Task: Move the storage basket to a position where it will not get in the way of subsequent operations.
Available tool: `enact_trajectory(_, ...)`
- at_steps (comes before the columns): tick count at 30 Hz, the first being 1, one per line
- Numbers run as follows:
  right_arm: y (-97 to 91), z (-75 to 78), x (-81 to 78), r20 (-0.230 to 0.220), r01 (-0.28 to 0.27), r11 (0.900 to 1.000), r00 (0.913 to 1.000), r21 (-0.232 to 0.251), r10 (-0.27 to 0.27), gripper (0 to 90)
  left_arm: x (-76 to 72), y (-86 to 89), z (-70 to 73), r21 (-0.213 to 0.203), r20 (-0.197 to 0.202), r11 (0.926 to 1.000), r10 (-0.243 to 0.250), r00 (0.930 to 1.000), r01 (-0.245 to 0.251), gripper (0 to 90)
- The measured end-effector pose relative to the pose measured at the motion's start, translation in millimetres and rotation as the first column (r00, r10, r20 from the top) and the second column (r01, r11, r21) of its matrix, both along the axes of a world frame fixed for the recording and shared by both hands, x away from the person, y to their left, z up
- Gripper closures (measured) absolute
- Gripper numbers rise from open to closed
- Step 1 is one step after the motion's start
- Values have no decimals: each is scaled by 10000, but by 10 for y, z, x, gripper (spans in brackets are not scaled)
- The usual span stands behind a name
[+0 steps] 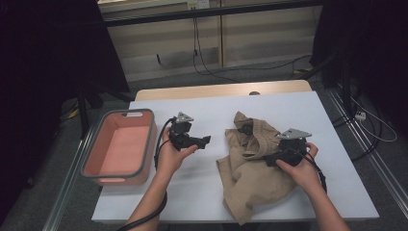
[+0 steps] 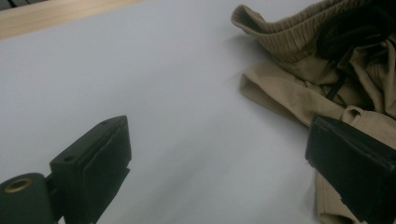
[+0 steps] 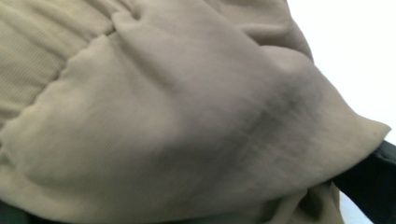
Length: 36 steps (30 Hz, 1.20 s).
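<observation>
Now one tan garment [image 1: 255, 163]; one pink bin [image 1: 120, 147]; right tongs [image 1: 269, 160] seemingly open.

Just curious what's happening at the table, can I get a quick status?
Left gripper open above the bare table. Right gripper open, pushed into the tan garment. Nothing in the way.

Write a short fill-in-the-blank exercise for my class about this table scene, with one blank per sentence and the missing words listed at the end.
1. The crumpled garment on the white table is ____ in colour.
2. The pink bin with the grey rim stands on the table's ____ side in the high view.
3. The jaws of the left gripper stand ____, with nothing between them.
4. The right gripper rests against the ____.

Missing words: tan; left; open; garment
</observation>
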State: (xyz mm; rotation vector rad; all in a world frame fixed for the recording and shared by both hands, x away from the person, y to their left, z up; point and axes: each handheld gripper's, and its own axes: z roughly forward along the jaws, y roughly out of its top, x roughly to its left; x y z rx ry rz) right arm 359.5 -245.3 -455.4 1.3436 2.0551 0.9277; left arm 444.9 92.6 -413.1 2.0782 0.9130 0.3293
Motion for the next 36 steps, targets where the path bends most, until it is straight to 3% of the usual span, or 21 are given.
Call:
enact_trajectory(6,15,-132,33,-593,-81,9999,9982,138,89,4,73,-230,-105,288,-2,9987,-416,9991,416,69)
enact_trajectory(9,35,-135,49,-732,-290,9988,9968,395,318,93,66,-234,-98,357,-11,9981,-495,9988,495,69)
enact_trajectory(11,30,-129,42,-723,-533,9967,9957,611,576,188,60,-212,-80,276,-33,9989,-382,9993,382,69)
enact_trajectory(15,69,-107,4,-391,-1034,9912,9935,826,1069,495,49,-183,-52,134,63,9996,-248,9997,247,69)
enact_trajectory(18,110,-110,-3,-235,-1370,9833,9898,1196,1407,642,42,-183,-36,148,52,9993,-344,9994,343,69)
enact_trajectory(19,139,-115,-4,-294,-1662,9737,9845,1558,1728,660,40,-184,-33,166,145,9994,-310,9994,307,69)
enact_trajectory(27,366,-110,-38,-197,-2830,9408,9563,1865,2916,697,33,-84,35,50,287,9999,-93,9995,92,69)
enact_trajectory(29,442,-111,-65,-216,-3354,9174,9374,2142,3477,699,30,-67,42,-6,259,10000,-44,9997,44,69)
enact_trajectory(33,689,-94,-138,-316,-4374,8631,8878,2524,4592,697,35,-32,47,64,344,9999,88,9994,-91,69)
enact_trajectory(34,735,-90,-154,-287,-4521,8600,8815,2368,4713,695,38,-10,53,54,336,10000,81,9994,-83,69)
enact_trajectory(36,735,-61,-162,-258,-4435,8693,8878,2182,4595,685,36,9,51,48,316,9999,93,9995,-94,68)
